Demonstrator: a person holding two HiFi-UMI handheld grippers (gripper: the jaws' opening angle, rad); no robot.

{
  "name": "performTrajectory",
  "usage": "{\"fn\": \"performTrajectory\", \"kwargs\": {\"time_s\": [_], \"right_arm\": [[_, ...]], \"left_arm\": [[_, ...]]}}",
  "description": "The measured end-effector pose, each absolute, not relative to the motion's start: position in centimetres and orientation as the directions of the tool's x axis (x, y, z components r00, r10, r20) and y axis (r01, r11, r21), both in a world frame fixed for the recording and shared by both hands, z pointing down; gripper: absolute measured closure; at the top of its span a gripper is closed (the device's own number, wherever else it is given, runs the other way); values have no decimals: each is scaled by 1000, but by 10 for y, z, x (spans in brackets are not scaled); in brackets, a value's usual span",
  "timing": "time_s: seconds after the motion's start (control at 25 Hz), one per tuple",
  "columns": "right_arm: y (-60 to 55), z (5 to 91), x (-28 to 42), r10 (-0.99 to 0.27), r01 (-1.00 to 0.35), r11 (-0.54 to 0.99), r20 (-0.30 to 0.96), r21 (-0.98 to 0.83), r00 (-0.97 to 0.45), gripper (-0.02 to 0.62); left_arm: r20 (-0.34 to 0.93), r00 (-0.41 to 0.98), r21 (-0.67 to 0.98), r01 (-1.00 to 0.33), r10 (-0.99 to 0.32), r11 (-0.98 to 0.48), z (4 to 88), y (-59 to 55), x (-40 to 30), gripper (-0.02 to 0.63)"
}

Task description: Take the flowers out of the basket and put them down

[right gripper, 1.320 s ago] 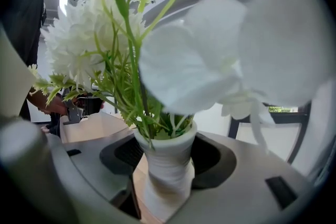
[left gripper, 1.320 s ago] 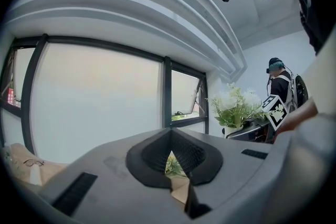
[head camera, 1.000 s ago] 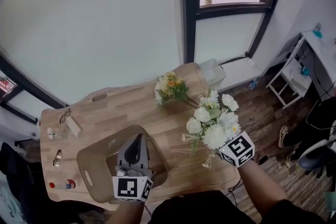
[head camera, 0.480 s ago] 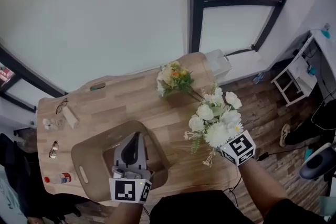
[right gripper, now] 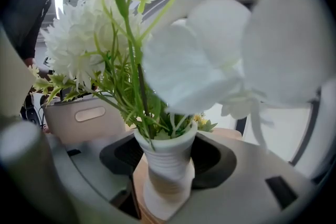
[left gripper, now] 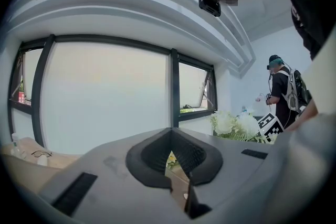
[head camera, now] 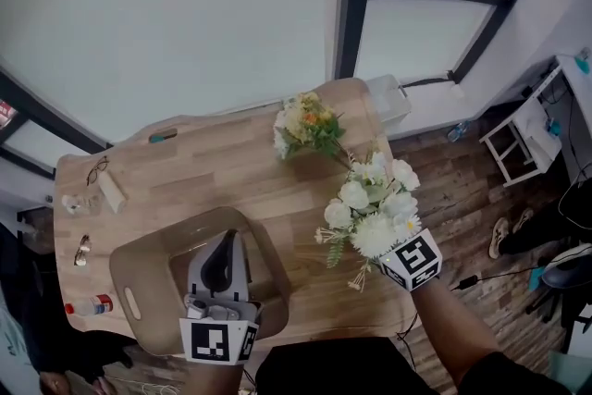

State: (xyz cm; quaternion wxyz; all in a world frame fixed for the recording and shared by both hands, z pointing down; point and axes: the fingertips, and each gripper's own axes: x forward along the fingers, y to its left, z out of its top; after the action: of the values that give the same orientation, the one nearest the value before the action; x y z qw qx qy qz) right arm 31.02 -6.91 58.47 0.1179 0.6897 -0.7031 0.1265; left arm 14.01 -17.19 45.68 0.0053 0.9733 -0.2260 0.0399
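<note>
**Land the white bouquet upright, clear of the edge and the yellow one**

At the left, the tan basket [head camera: 129, 265] sits on the wooden table [head camera: 231, 176]. The left gripper [head camera: 225, 245] is over its hollow with its jaws drawn together on nothing, and it has no work in this step.

Further right, a yellow-and-orange bouquet [head camera: 305, 125] already rests near the table's far edge.

Rightmost, the right gripper [head camera: 400, 256] is clamped on the ribbed white vase [right gripper: 165, 162] of the white flower bouquet [head camera: 372, 208]. It holds the bouquet over the table's near right part. Whether the base touches the wood cannot be told.

The load looks top-heavy, with big heads spreading well beyond a narrow vase. The vase should therefore probably come down straight, its base flat to the wood. A spot well in from the table edge seems wise, with a gap left so the blooms do not tangle with the yellow ones.

The grip is best kept until the base bears fully. Then the jaws should part wide and back out along their own line, so neither pad drags the vase over.
</note>
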Motion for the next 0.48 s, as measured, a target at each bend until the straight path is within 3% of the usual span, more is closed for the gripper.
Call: {"fn": "performTrajectory", "kwargs": {"time_s": [0.48], "right_arm": [[-74,598,310,-943,-999,31,331,-20,-36,318]], "left_arm": [[100,878,-17,-469,-468,-883,464,-169,137,604]]}}
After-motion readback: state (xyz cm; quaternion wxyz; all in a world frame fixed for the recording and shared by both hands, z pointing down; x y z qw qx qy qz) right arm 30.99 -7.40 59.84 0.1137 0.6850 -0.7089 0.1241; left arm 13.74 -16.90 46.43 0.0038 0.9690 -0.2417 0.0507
